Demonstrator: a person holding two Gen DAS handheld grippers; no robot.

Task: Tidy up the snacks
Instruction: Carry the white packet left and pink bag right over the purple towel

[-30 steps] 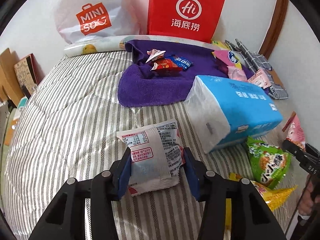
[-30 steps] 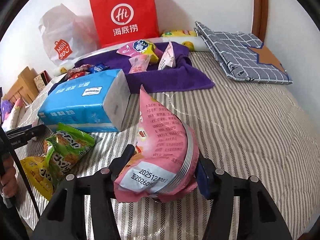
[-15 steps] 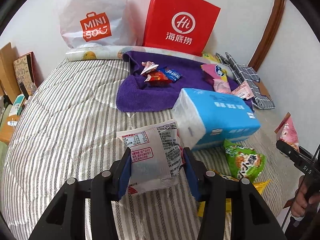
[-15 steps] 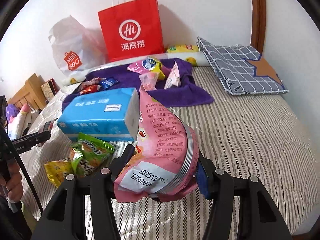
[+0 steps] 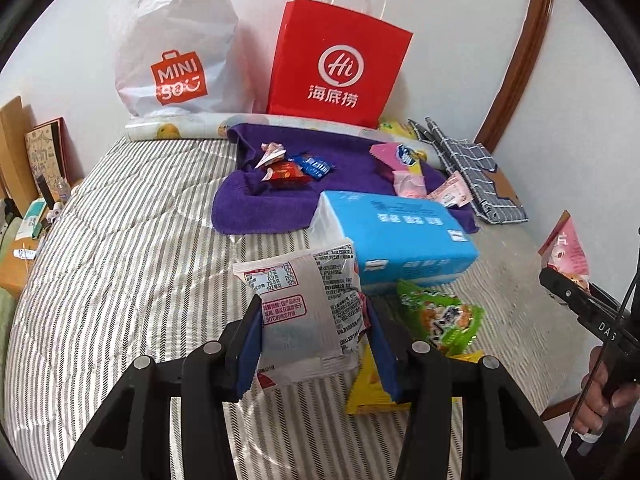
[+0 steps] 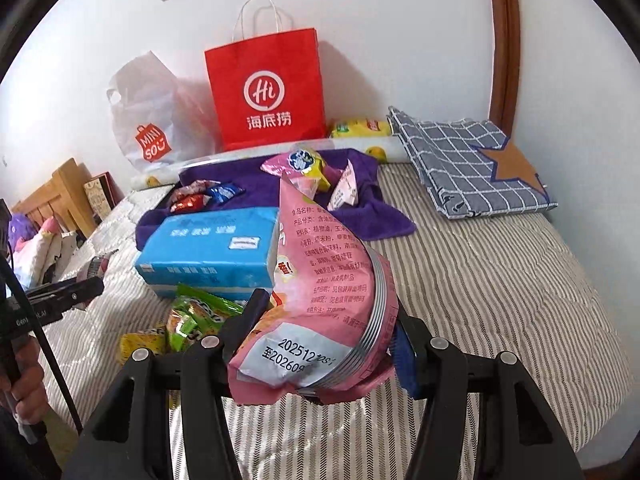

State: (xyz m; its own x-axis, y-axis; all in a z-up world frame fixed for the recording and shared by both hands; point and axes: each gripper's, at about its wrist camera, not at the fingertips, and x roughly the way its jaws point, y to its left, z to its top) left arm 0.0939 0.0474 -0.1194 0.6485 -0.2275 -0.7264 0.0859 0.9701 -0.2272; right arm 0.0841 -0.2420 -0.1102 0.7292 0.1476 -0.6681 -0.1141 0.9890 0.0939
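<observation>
My left gripper [image 5: 312,332] is shut on a white and silver snack packet [image 5: 304,312], held above the striped bed. My right gripper [image 6: 324,320] is shut on a puffy pink snack bag [image 6: 324,292], also lifted off the bed; that bag [image 5: 564,248] shows at the right edge of the left wrist view. A green snack bag [image 5: 440,314] and a yellow one [image 5: 368,384] lie on the bed in front of a blue tissue pack [image 5: 396,232]. Small red and blue packets [image 5: 296,168] and pink ones [image 5: 408,172] rest on a purple towel [image 5: 288,200].
A red paper bag [image 5: 336,64] and a white plastic shopping bag [image 5: 176,52] stand against the wall behind the towel. A folded grey checked cloth [image 6: 472,160] lies at the back right. The bed's right half [image 6: 500,272] is bare striped quilt. A wooden headboard [image 6: 60,196] is at left.
Both grippers have risen and pulled back from the bed with their packets still held, so the bags, towel and tissue pack look smaller and farther away.
</observation>
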